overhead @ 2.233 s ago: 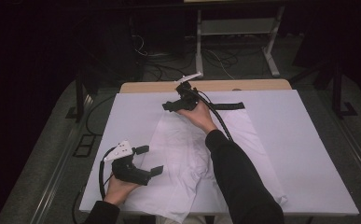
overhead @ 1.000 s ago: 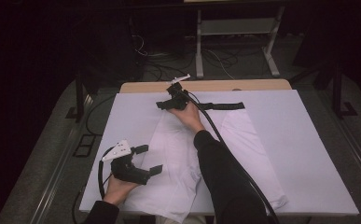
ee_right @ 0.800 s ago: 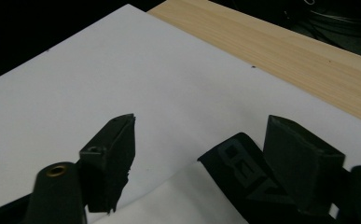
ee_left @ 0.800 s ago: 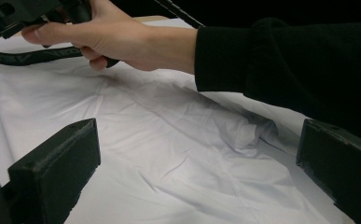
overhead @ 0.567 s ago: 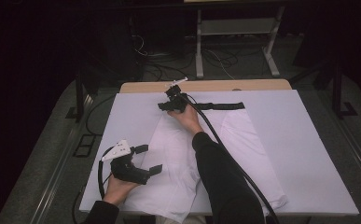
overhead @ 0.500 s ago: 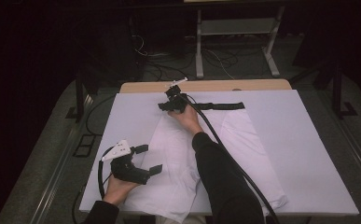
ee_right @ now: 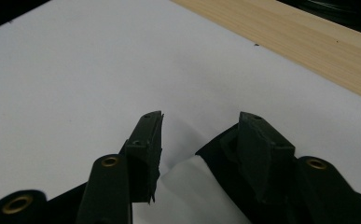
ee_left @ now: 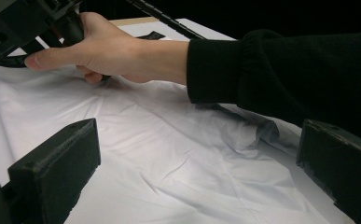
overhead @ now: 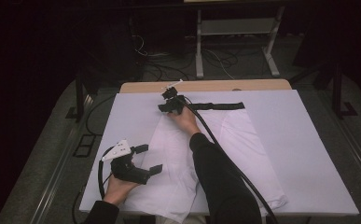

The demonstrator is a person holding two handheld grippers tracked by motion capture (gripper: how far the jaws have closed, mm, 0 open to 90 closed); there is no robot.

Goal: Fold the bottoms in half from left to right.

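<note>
We see a white garment (overhead: 201, 158) spread flat on a white table (overhead: 308, 154), its black waistband (overhead: 220, 106) along the far edge. Our right gripper (overhead: 168, 105) reaches to the far left corner of the garment; its 2 jaws have just been closing around the cloth corner (ee_right: 192, 186), not yet clamped, likely to lift it for folding. Our left gripper (overhead: 148, 161) waits at the near left edge, jaws spread wide and released, probably ready to take the near corner.
</note>
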